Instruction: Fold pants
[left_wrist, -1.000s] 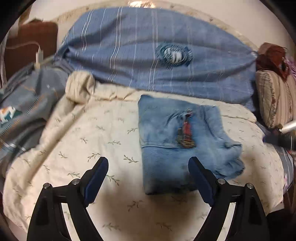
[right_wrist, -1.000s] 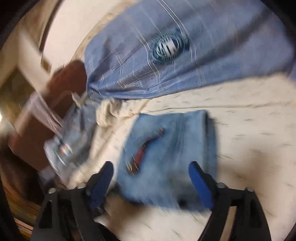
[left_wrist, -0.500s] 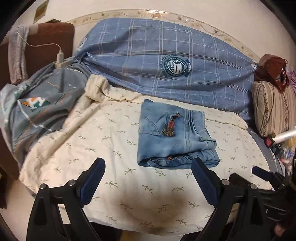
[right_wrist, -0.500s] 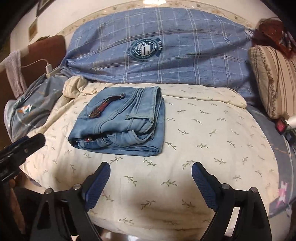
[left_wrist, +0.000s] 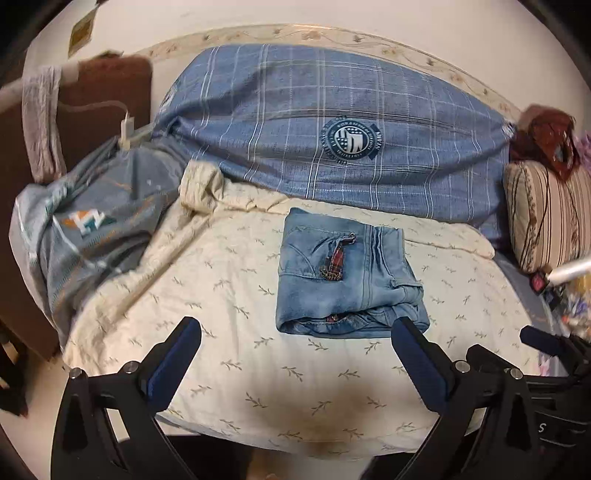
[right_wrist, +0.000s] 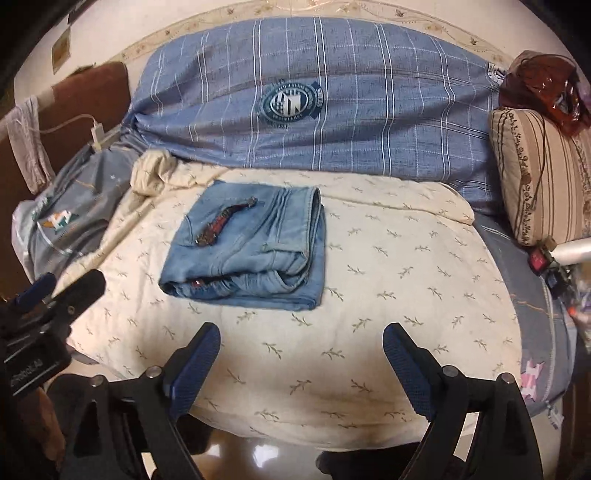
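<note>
The folded jeans (left_wrist: 343, 280) are lying flat on the cream leaf-print quilt (left_wrist: 236, 332), nearer its far edge, just in front of the blue plaid pillow (left_wrist: 332, 125). A grey-blue bag (left_wrist: 92, 236) is sitting off the quilt's left edge and a striped cushion (right_wrist: 543, 173) at its right. I am holding my left gripper (left_wrist: 295, 365), its jaws having just been opening, and my right gripper (right_wrist: 301, 363) spread wide and empty above the bare near edge.

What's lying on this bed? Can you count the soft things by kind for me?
Folded jeans: 1
Cream leaf-print quilt: 1
Blue plaid bedding roll: 1
Grey-blue bedding with a logo: 1
Striped pillow: 1
Total: 5
</note>
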